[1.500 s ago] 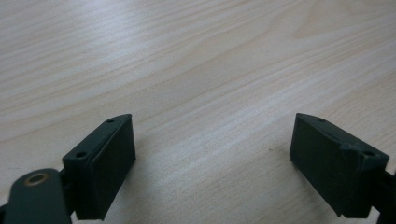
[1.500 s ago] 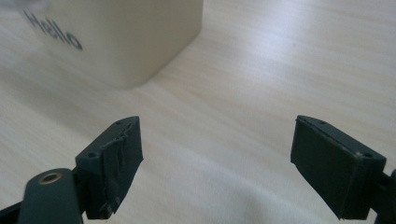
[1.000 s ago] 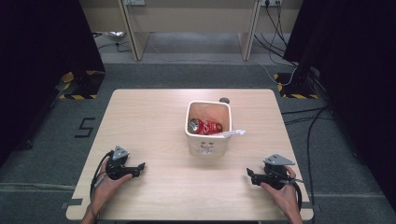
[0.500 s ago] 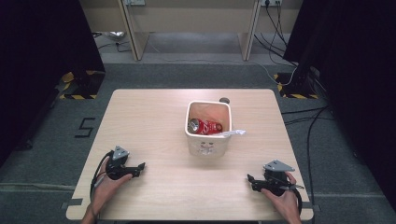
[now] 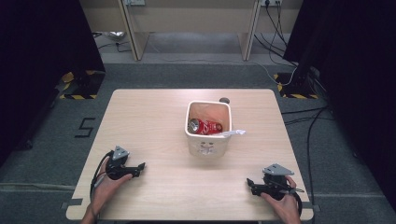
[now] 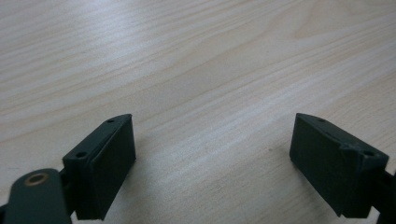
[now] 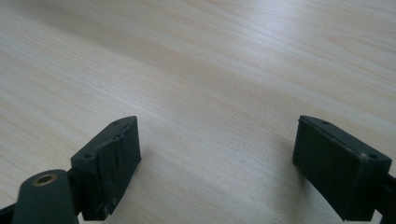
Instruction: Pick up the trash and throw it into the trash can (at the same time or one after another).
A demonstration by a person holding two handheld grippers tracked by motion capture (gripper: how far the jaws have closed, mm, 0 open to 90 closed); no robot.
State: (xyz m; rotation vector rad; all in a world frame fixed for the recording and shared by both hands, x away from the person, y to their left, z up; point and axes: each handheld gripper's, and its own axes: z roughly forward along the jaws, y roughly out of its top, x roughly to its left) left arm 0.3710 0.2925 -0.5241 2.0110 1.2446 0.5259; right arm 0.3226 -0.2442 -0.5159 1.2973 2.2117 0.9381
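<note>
Both sets of jaws are standing wide apart and gripping nothing: in the left gripper view the left gripper [image 6: 212, 163] is looking along bare wood grain, and in the right gripper view the right gripper [image 7: 217, 165] is doing just the same. From the high view the left gripper [image 5: 138, 168] is sitting low at the near left of the table [image 5: 140, 121], cradled in the person's left hand [image 5: 105, 184], and the right gripper [image 5: 251, 185] is sitting at the near right in the right hand [image 5: 282, 200], each pointing inward. Moving outward, the white bin [image 5: 208, 130] is standing upright in the middle of the table, well apart from both grippers and farther back than either, roughly between them. Inside it a crushed red can [image 5: 205, 126] is lying on its side, and a white scrap [image 5: 233, 133] is sticking out over the bin's right rim. The risk, as I judge it, is that scrap: it looks lightly perched, so a reach from the right that brushes the rim could flick it onto the table, and a firm push on the light-looking bin could slide or tip it. A small dark object [image 5: 224, 100] is sitting just behind the bin; what it is, I cannot tell.
</note>
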